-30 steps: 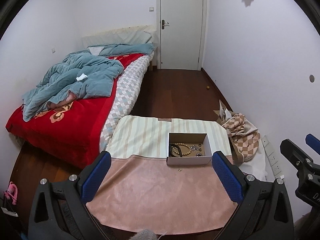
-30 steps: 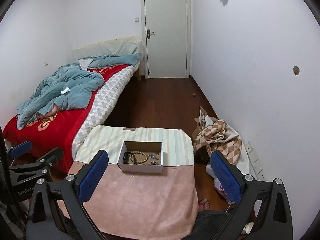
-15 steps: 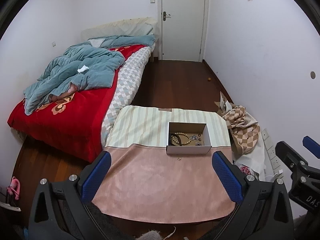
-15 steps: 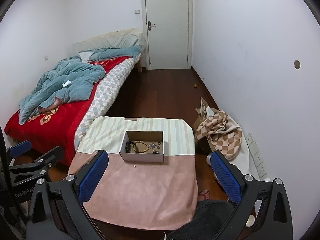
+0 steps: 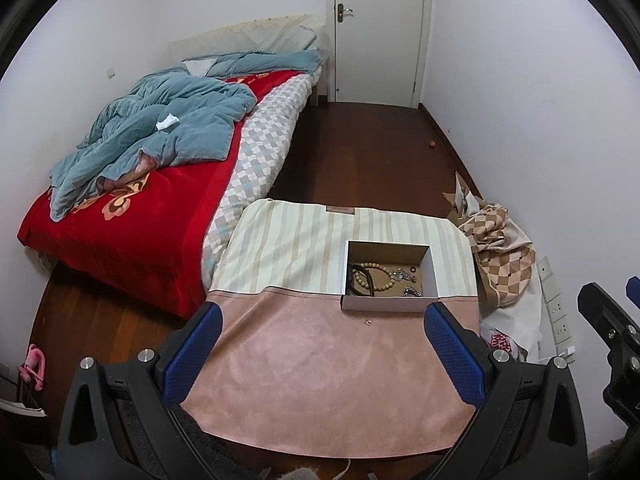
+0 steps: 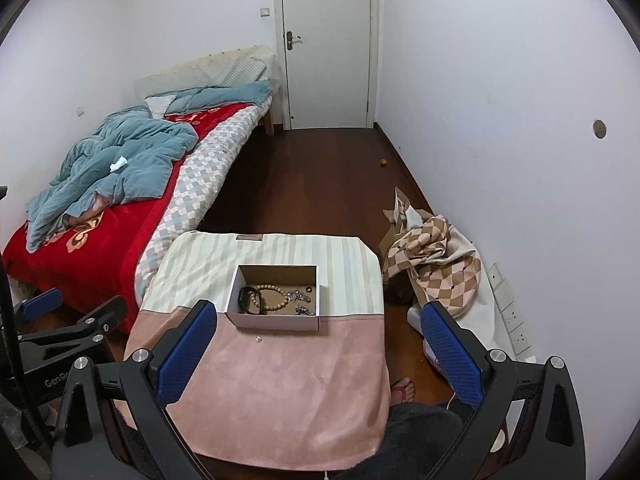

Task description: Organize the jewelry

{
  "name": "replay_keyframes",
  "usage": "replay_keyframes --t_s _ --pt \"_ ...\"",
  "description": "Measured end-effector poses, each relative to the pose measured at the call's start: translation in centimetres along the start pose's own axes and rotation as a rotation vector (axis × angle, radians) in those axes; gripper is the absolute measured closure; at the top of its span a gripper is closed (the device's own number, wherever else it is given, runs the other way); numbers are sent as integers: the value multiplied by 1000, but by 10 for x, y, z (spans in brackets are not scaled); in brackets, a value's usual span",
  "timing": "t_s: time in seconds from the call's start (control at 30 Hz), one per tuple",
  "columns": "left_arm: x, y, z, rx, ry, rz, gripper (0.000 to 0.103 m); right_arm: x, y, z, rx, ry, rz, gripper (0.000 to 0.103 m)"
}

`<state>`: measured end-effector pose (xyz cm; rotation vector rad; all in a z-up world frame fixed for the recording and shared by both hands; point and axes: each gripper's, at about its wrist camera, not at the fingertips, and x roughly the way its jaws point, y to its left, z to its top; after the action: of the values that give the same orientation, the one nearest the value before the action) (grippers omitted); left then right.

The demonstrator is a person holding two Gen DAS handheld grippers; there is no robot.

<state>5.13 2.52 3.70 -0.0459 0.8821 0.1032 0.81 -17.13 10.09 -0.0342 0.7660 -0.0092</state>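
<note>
A small white cardboard box [image 5: 387, 303] stands on a cloth-covered table [image 5: 320, 380]; it also shows in the right wrist view [image 6: 273, 319]. Inside lie a wooden bead bracelet [image 5: 374, 276], a dark band [image 5: 356, 282] and silvery pieces [image 5: 404, 276]. A tiny pale item [image 5: 368, 322] lies on the pink cloth just in front of the box, also seen in the right wrist view [image 6: 259, 338]. My left gripper [image 5: 320, 344] is open and empty, high above the table's near part. My right gripper [image 6: 316, 344] is open and empty, likewise raised.
A bed [image 5: 132, 184] with a red cover and blue duvet stands left of the table. A checked cloth pile [image 5: 500, 256] lies on the floor at the right by the wall. A shut white door [image 5: 378, 28] is at the far end. A foot in a sandal [image 6: 402, 388] is near the table.
Both grippers have risen and pulled back, so the table and box look smaller and lower in view. Nothing on the table has moved.
</note>
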Motion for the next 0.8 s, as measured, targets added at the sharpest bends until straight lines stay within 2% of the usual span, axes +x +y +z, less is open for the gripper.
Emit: replay_keyframes --t_s 0.23,0.8 --pt "10 -7 16 12 45 -9 0 28 -4 13 20 53 22 0" --pt "16 -17 34 17 78 -37 0 44 -6 28 14 95 -1 0"
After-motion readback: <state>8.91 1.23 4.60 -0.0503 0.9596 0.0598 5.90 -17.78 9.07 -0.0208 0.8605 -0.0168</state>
